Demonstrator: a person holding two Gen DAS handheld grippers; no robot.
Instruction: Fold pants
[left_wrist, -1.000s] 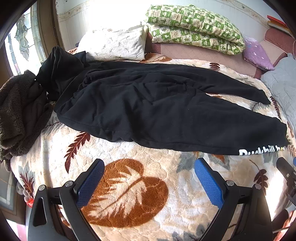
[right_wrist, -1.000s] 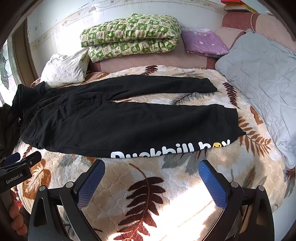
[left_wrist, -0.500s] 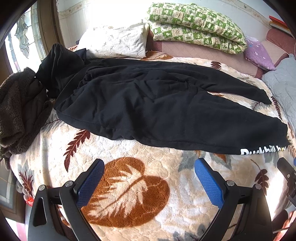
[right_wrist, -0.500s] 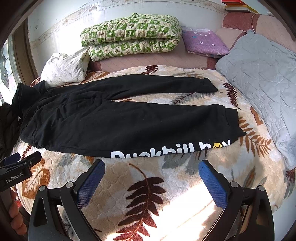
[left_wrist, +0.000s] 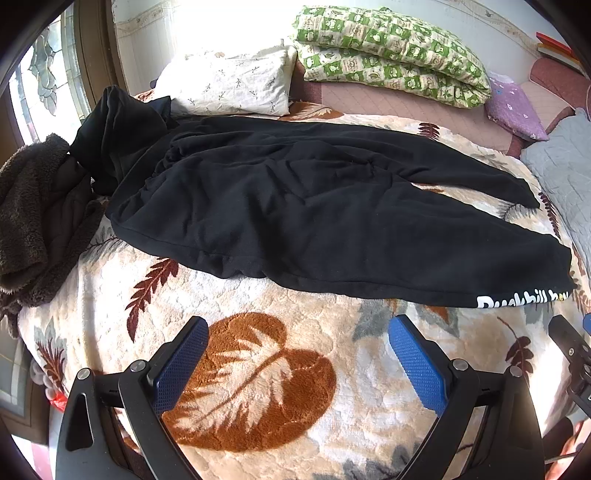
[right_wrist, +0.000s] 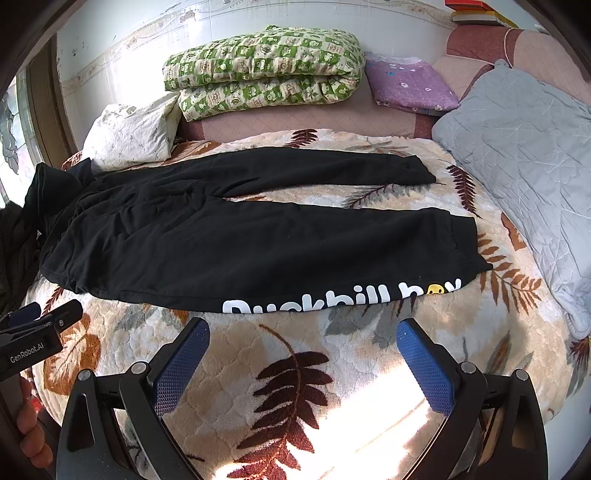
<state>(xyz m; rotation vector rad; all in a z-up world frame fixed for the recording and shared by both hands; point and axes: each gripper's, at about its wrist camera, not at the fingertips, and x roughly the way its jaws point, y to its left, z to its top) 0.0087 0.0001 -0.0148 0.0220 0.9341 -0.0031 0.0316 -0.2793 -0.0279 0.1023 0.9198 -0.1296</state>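
a: item one, black pants (right_wrist: 236, 236): we log them spread flat across the bed (right_wrist: 295, 369), lying on its leaf-print blanket, waistband toward the left, both legs running right and parted in a narrow v
b: near leg carries white lettering (right_wrist: 332, 299) along its lower edge, with a small yellow face among the letters; far leg ends short of the grey quilt (right_wrist: 524, 155)
a: item two, left tongs (left_wrist: 297, 360): blue pads spread wide, nothing between them; we see them hovering over a brown leaf motif, apart from the near hem of the pants
b: item three, right tongs (right_wrist: 303, 354): likewise spread wide and empty, poised just below the lettering, not touching the cloth
a: in the right wrist view we also note the body of the other tool at the left edge, with a hand (right_wrist: 31, 435) below it
b: surroundings: white pillow (left_wrist: 232, 83) by the waistband end, folded green patterned quilt (left_wrist: 391, 55) behind it, purple cushion (right_wrist: 410, 85) to its right
a: a dark garment (left_wrist: 118, 133) bunched up against the waistband, and a brown fleece heap (left_wrist: 29, 214) at the bed's left edge beside a window (left_wrist: 48, 74)
b: sunlight falls on the blanket near the right tongs
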